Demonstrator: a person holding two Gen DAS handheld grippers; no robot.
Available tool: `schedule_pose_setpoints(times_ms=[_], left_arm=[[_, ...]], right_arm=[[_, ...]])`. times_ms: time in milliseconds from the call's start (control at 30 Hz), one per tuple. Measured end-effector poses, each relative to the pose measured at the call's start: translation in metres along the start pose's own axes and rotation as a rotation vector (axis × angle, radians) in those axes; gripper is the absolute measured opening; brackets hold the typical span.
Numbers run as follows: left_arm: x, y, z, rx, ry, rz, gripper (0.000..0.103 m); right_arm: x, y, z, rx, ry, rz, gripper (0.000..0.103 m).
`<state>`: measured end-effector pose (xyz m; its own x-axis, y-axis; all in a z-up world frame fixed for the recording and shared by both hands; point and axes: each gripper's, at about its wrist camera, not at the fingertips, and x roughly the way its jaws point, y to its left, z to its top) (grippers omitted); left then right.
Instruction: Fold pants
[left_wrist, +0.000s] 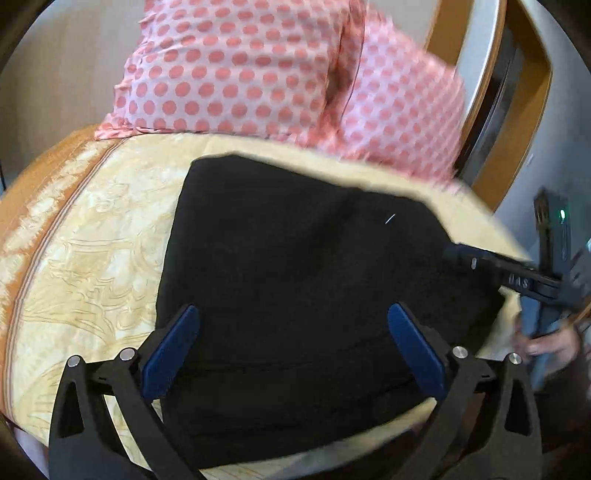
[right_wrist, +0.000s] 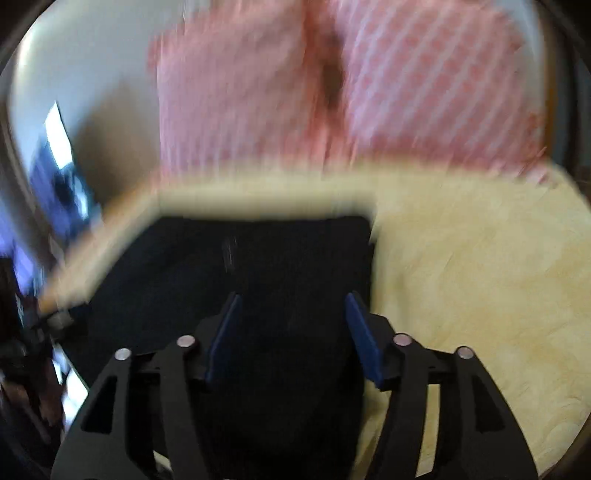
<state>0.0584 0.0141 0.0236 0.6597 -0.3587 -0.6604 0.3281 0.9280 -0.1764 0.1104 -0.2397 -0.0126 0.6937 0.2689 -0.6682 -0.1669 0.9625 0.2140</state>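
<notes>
Left wrist view is showing the black pants (left_wrist: 295, 295) lying as a compact, roughly rectangular bundle on the yellow patterned bed cover (left_wrist: 92, 258), so we are judging the folding to be largely done. We are holding the left gripper (left_wrist: 293, 317) over the near part of the bundle with its jaws spread wide and nothing between them. In the same view, the right gripper (left_wrist: 498, 269) is reaching in at the bundle's right edge; in its own, badly blurred view, the right gripper (right_wrist: 291, 306) is hanging over the dark cloth (right_wrist: 240, 277) with its jaws parted too, gripping nothing. Beyond the pants, two pink polka-dot pillows (left_wrist: 258, 74) are leaning at the head of the bed, and an orange border (left_wrist: 33, 199) is running along the cover's left side. The blur is suggesting fast hand motion, and that is where we are seeing the risk: an open finger sweeping low could be catching the top layer and dragging it askew, undoing the fold. The soft cover could also be bunching under any press, letting the layers slide apart.
</notes>
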Motion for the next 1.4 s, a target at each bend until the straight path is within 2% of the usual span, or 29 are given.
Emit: schedule_pose_setpoints(times_ms=[33,133,200,267,333,367,433,467,500,567,600,633,667,700,733,767,800,967,1033,1100,1200,1267,1333,1367,1400], left_arm=[[-0.001,-0.004,0.000,0.033,0.002,0.013,0.102],[-0.015,0.009,0.015,-0.015,-0.017,-0.073,0.102],[-0.020,0.029,0.034,-0.087,-0.038,-0.088,0.102],[-0.013,0.047,0.051,-0.136,-0.032,-0.087,0.102],[0.008,0.069,0.067,-0.212,0.033,-0.075,0.100],[0.018,0.077,0.072,-0.237,0.063,-0.090,0.092],[0.043,0.090,0.078,-0.281,0.144,-0.110,0.084],[0.053,0.093,0.078,-0.298,0.177,-0.120,0.077],[0.062,0.094,0.077,-0.310,0.206,-0.134,0.075],[0.067,0.092,0.079,-0.288,0.202,-0.132,0.073],[0.069,0.089,0.080,-0.279,0.213,-0.140,0.073],[0.072,0.088,0.080,-0.285,0.223,-0.167,0.070],[0.074,0.087,0.079,-0.284,0.220,-0.169,0.061],[0.075,0.084,0.079,-0.274,0.219,-0.159,0.049],[0.076,0.082,0.078,-0.263,0.219,-0.135,0.038],[0.076,0.081,0.078,-0.257,0.218,-0.134,0.018],[0.074,0.080,0.080,-0.245,0.216,-0.145,0.013],[0.062,0.067,0.106,-0.151,0.170,-0.119,0.011],[0.064,0.060,0.127,-0.125,0.134,-0.107,0.011],[0.071,0.056,0.147,-0.120,0.099,-0.092,0.011],[0.099,0.056,0.177,-0.130,0.062,-0.044,0.011],[0.135,0.067,0.190,-0.181,0.104,-0.033,0.012],[0.173,0.082,0.188,-0.253,0.202,-0.033,0.013],[0.182,0.086,0.184,-0.278,0.227,-0.029,0.018],[0.188,0.090,0.179,-0.292,0.226,-0.022,0.020]], right_arm=[[-0.007,0.000,0.003,-0.001,-0.007,0.005,0.060],[-0.028,-0.022,0.026,0.117,-0.062,0.090,0.059],[-0.021,-0.042,0.042,0.185,-0.045,0.125,0.059],[-0.003,-0.060,0.051,0.241,0.007,0.125,0.059],[0.012,-0.072,0.053,0.297,0.056,0.139,0.058],[0.015,-0.075,0.053,0.312,0.079,0.150,0.057],[0.021,-0.069,0.051,0.286,0.107,0.166,0.057],[0.019,-0.065,0.051,0.268,0.094,0.160,0.057],[0.016,-0.064,0.050,0.262,0.097,0.157,0.056],[0.011,-0.068,0.047,0.263,0.093,0.170,0.053],[0.008,-0.067,0.044,0.261,0.097,0.193,0.041],[0.014,-0.068,0.045,0.253,0.089,0.195,0.037],[0.012,-0.067,0.043,0.235,0.079,0.203,0.032],[0.008,-0.065,0.041,0.224,0.071,0.230,0.021],[0.007,-0.066,0.041,0.225,0.065,0.242,0.017],[0.004,-0.068,0.042,0.227,0.062,0.251,0.017],[0.002,-0.068,0.042,0.230,0.055,0.261,0.015],[-0.010,-0.073,0.073,0.215,0.021,0.288,0.013],[0.015,-0.072,0.111,0.187,-0.014,0.273,0.013],[0.016,-0.072,0.139,0.162,-0.075,0.243,0.012],[0.035,-0.088,0.173,0.199,-0.121,0.201,0.012],[0.055,-0.101,0.178,0.253,-0.083,0.173,0.012],[0.089,-0.112,0.170,0.299,0.026,0.122,0.013],[0.101,-0.112,0.165,0.303,0.070,0.089,0.014],[0.105,-0.112,0.161,0.292,0.077,0.062,0.020]])
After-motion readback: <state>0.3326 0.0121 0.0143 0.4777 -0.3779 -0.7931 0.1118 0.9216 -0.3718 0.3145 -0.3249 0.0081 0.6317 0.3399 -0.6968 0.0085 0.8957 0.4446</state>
